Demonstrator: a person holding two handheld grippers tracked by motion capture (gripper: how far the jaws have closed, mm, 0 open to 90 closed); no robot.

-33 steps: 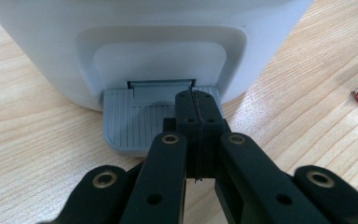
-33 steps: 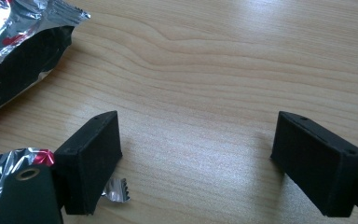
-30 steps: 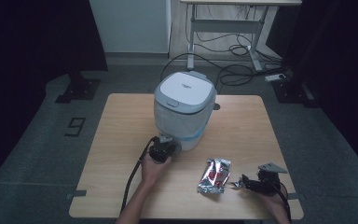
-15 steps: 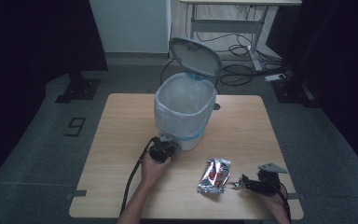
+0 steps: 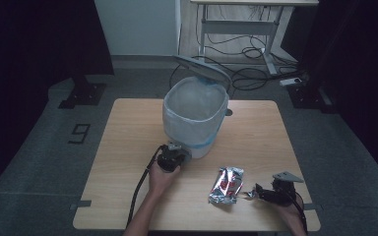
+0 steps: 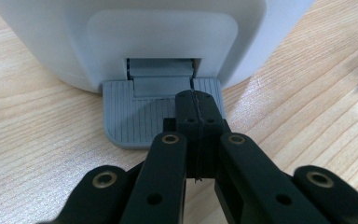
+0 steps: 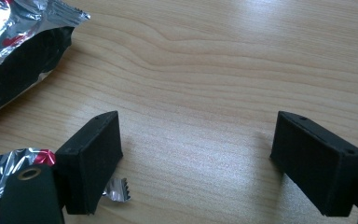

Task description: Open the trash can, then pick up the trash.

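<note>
A white pedal bin with a bag liner stands mid-table, its lid tipped up and back. My left gripper is at the foot of the bin. In the left gripper view it is shut, tips resting on the grey ribbed pedal under the bin wall. A crumpled silver and red foil wrapper lies at the front right. My right gripper sits just right of it, low over the wood. Its jaws are open with bare table between them, the wrapper off to their left.
A torn foil scrap lies by one right jaw. The wooden table has free room at its left and far right. Behind it are a desk frame and floor cables.
The bin lid, shut a second ago, has swung up and open. Both hands and the wrapper stay where they were.
</note>
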